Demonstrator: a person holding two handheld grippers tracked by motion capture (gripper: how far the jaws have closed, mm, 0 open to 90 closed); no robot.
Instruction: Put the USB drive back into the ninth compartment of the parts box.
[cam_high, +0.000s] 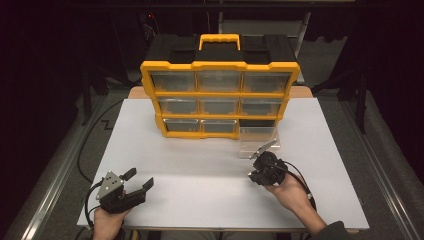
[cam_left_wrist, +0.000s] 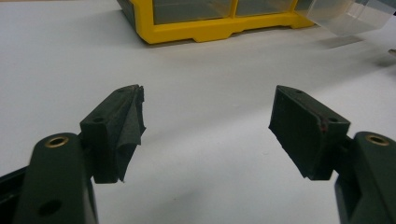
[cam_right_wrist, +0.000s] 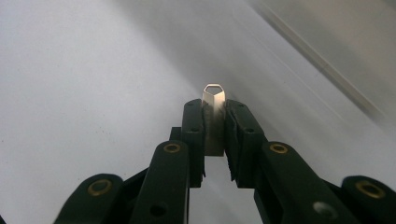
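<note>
A yellow-framed parts organizer (cam_high: 220, 95) stands upright at the far middle of the white table (cam_high: 200, 170), its bottom-right bay empty. The clear drawer (cam_high: 257, 141) from it probably sits pulled out just in front, so parts can go in. The right gripper (cam_high: 264, 156), near the drawer, is clamped tight on a small metal piece (cam_right_wrist: 213, 112). The left gripper (cam_high: 137, 181) idles near-left, spread wide and empty.

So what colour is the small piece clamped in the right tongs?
Silvery metal piece, pale and shiny between the black right tongs; clearest in the right gripper view.
</note>
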